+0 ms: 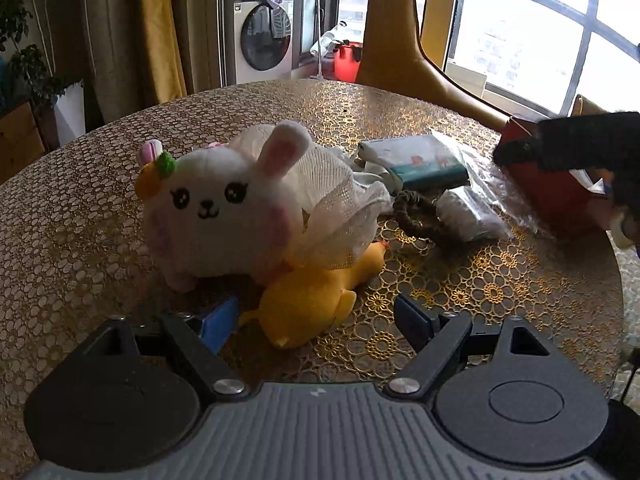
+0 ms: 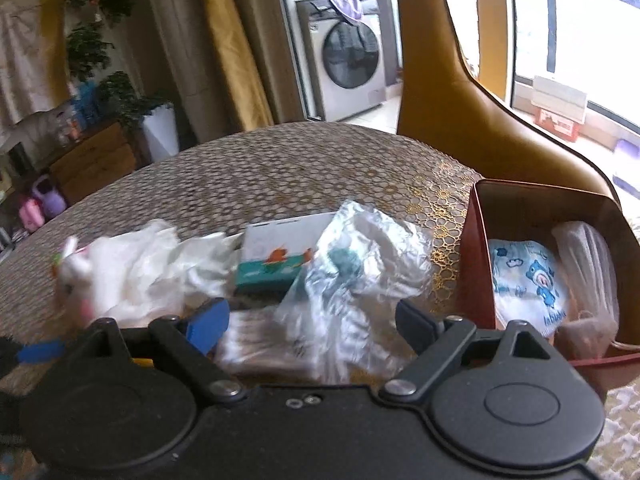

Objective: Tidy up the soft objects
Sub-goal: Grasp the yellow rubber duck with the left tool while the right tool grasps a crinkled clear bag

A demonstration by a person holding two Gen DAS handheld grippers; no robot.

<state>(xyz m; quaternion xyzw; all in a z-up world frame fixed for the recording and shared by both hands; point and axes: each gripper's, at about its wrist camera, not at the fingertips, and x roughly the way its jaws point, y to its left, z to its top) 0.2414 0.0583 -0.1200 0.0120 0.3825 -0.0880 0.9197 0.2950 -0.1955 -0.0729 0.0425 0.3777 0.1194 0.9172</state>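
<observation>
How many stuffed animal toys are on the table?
2. The white bunny sits at the table's left, draped with white mesh. The yellow toy lies just in front, partly under it, between the left tool's open fingers. Others may be hidden underneath.

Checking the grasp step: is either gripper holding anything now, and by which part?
Nothing is held. The left gripper is open around the yellow toy, pads not pressing. The right gripper is open over the plastic bag.
</observation>
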